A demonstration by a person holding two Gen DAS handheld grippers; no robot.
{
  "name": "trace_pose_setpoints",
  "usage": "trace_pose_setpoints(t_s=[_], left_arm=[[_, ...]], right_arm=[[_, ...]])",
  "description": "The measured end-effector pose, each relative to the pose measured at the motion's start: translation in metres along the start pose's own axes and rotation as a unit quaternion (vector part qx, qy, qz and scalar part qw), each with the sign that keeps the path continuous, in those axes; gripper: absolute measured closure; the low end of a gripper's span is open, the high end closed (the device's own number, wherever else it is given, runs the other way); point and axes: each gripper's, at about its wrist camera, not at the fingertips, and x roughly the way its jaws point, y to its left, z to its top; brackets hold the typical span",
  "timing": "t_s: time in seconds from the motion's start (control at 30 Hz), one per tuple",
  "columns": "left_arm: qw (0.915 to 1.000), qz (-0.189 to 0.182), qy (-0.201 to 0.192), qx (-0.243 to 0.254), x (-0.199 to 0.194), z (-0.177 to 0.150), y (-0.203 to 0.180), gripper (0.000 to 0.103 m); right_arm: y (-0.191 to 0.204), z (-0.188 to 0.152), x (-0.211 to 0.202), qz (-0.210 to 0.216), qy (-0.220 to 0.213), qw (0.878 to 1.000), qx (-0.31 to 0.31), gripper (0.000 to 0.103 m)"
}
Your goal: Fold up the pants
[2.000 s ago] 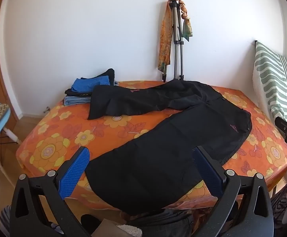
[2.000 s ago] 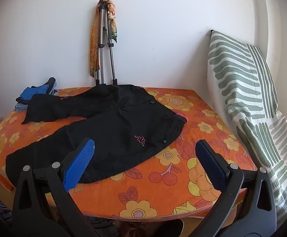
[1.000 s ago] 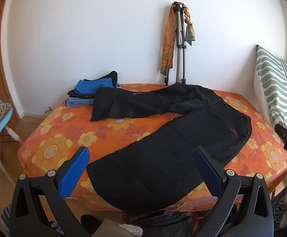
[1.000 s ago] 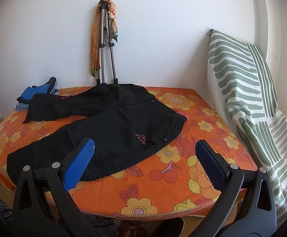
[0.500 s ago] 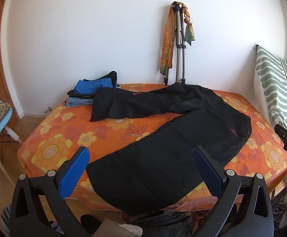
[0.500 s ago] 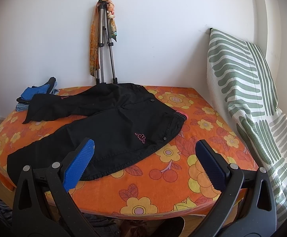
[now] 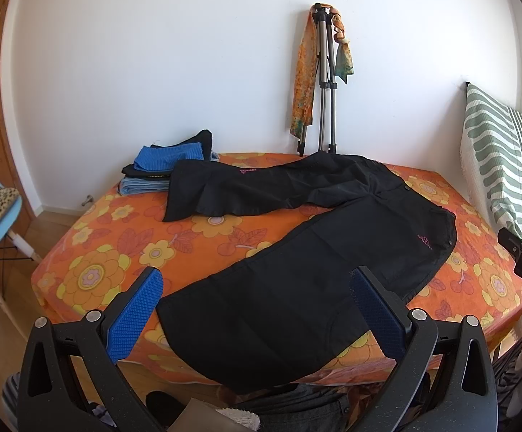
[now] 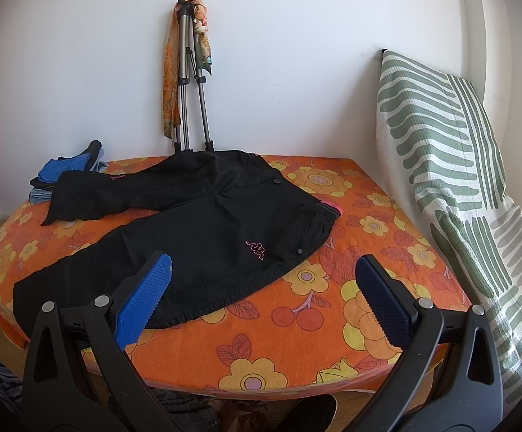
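Pants (image 7: 296, 252) are lying spread on the bed (image 7: 124, 252), legs splayed in a V, unfolded. I am holding both tongs spread wide, gripping nothing. Near leg is running from its hem, under my left tongs (image 7: 257, 309), diagonally away rightward to the waistband; my right tongs (image 8: 261, 298) are hovering nearer the waist.

My orange floral bed (image 7: 124, 252) meets a white wall (image 7: 153, 54), tripod (image 7: 327, 82) leaning there, striped pillow (image 8: 440, 144) right, wooden floor (image 7: 1, 309) left.
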Motion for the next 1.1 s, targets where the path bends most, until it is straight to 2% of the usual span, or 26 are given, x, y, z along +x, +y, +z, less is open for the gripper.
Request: trace_pose_setpoints(t_s=[1.1], left_arm=[[1.0, -0.001, 0.006, -0.002, 0.003, 0.001, 0.002, 0.0]], right_arm=[[-0.001, -0.003, 0.003, 0.003, 0.001, 1.0, 0.004, 0.0]])
